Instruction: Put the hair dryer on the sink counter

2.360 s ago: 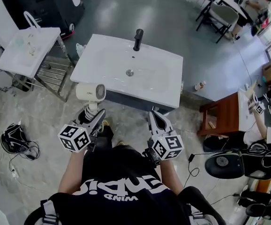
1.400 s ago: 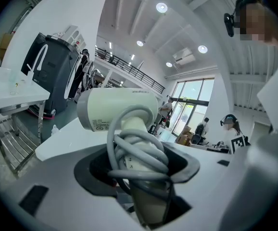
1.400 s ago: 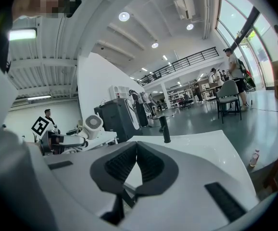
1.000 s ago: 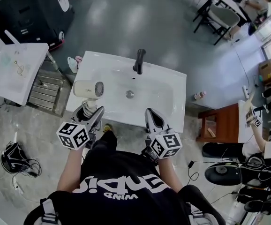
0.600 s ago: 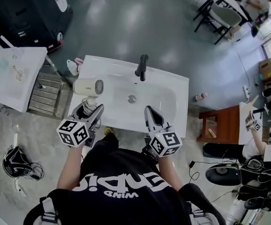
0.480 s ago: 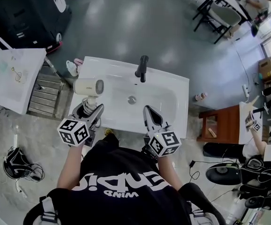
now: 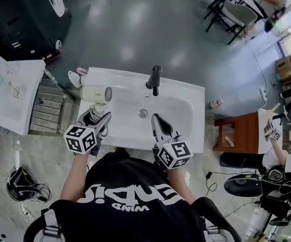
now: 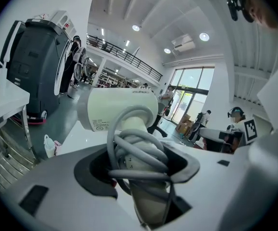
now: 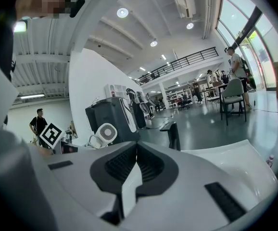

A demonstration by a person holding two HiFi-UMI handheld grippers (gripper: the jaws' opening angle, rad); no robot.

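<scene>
The left tool (image 7: 98, 119), clamped on the cord-wrapped handle, holds the hair dryer (image 7: 96, 94) upright over the left end of the sink bench (image 7: 198, 130), apparently for setting down (right tool (image 7: 158, 122) pinched together, empty).

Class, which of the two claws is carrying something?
The left claw: it grips the hair dryer by its cord-wrapped handle. The right claw is closed and empty.

One hair dryer (image 7: 96, 93), one black faucet (image 7: 154, 79), one sink counter (image 7: 197, 116) and two claws: left claw (image 7: 100, 116), right claw (image 7: 156, 120).
</scene>
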